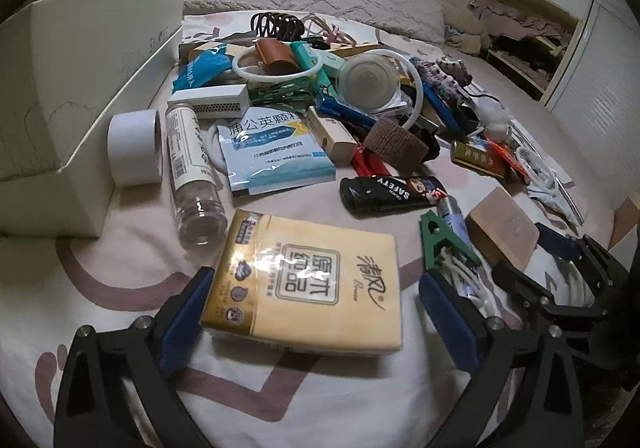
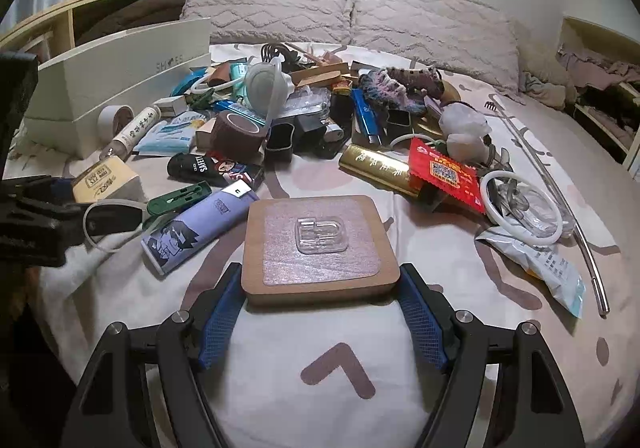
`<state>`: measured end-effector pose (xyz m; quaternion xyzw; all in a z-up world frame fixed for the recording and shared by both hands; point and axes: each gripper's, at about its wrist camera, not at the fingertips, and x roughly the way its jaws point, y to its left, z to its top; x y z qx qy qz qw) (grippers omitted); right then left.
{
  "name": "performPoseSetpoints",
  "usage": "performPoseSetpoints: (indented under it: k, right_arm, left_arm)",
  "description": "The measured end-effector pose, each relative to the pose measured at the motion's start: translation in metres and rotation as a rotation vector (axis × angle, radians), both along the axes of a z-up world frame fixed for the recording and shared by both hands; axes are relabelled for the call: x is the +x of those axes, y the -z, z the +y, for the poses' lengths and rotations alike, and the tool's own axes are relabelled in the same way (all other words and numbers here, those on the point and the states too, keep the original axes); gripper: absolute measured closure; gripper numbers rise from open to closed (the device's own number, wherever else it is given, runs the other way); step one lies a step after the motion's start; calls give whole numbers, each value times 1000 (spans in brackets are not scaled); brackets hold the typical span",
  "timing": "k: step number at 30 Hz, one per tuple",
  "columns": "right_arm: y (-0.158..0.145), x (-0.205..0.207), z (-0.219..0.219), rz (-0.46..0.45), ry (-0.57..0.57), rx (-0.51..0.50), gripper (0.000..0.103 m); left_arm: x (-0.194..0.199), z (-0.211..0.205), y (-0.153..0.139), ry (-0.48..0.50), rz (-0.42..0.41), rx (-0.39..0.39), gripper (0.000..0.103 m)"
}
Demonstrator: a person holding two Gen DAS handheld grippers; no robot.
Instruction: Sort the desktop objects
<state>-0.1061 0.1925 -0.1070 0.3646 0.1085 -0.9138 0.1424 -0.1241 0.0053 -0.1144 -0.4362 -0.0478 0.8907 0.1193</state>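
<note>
1. The left claw [image 1: 310, 312] stands wide open around the yellow tissue pack [image 1: 308, 284] lying on the bed [image 1: 120, 288]; its right pad is clear of the pack, and at the left pad contact cannot be told.
2. The right claw [image 2: 320, 312] brackets the near corners of the wooden coaster [image 2: 320, 248] with the clear hook on it; whether its pads press on it cannot be told.
3. The purple lighter [image 2: 196, 226] lies just left of the coaster.
4. The white shoebox [image 2: 120, 71] stands well behind the coaster, at far left.
</note>
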Motion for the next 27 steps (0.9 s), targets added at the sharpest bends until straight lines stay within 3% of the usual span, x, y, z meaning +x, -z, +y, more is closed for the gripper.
performPoseSetpoints:
  k: [4,10,17,20,27]
  right_arm:
    - [0,-6,-3,-3,-10,8,26]
    - [0,-16,-9,0,-35,36,26]
    - [1,-16,-6,36,-21,3,26]
    - [1,-15,-9,50,-17,18,26]
    - [0,-14,-7,53,-4,13,26]
  left_arm:
    - [3,7,1,4,18,-52,2]
    - [3,0,-1,-8,29,-9,5]
    - [7,-1,-2,-24,43,-31,15]
    - [8,-2,-4,-32,51,-33,25]
    - [10,-8,-9,-43,72,12,27]
